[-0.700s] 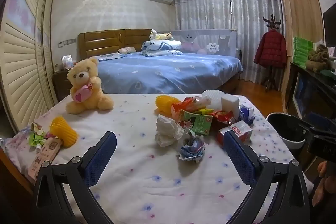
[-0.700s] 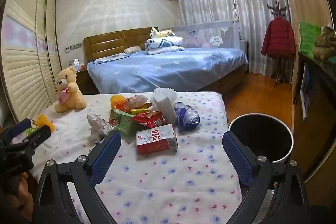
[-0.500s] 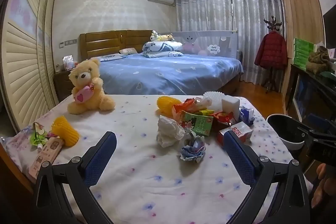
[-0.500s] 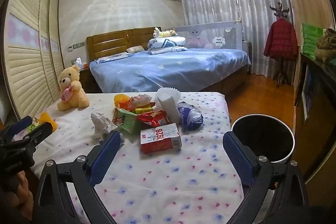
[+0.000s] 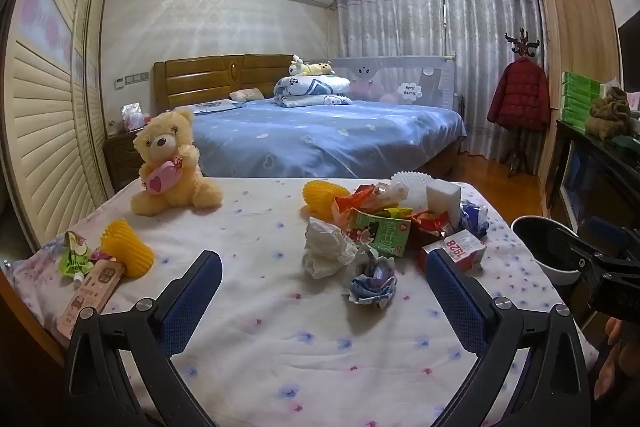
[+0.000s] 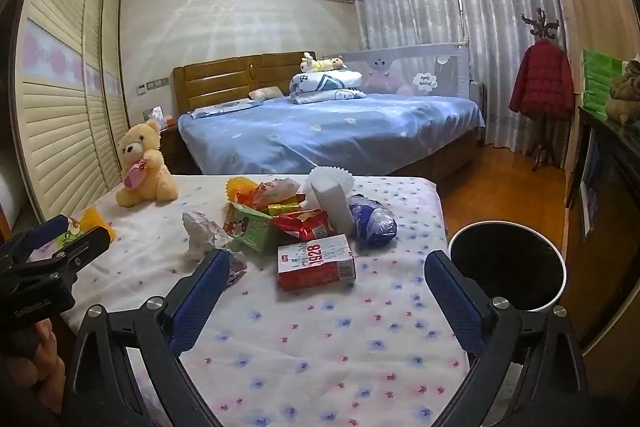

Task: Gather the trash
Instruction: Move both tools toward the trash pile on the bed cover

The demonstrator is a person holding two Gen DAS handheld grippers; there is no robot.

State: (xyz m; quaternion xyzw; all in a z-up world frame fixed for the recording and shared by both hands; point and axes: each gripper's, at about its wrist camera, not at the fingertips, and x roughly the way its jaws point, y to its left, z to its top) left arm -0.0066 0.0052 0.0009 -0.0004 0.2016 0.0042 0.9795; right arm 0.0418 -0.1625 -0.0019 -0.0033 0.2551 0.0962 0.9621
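A heap of trash lies on the flowered tablecloth (image 5: 260, 307): a crumpled white tissue (image 5: 326, 253), a crushed blue-white wrapper (image 5: 374, 283), a green carton (image 5: 382, 235), a red-and-white box (image 6: 316, 263), red snack bags (image 6: 306, 225) and a blue bag (image 6: 372, 221). My left gripper (image 5: 324, 291) hovers open over the near cloth, the blue-white wrapper just ahead between its fingers. My right gripper (image 6: 326, 287) is open too, short of the red-and-white box. A black-lined bin (image 6: 506, 265) stands on the floor right of the table.
A teddy bear (image 5: 170, 165) sits at the table's far left. A yellow foam net (image 5: 126, 253), a green wrapper (image 5: 74, 257) and a pink box (image 5: 90, 293) lie at the left edge. Behind are a blue bed (image 5: 328, 139), a coat rack (image 5: 520, 95) and a dark cabinet (image 5: 600, 179).
Both grippers have tilted slightly, so the table and trash sit a little lower in each view. The jaws stay wide apart and nothing has been picked up.
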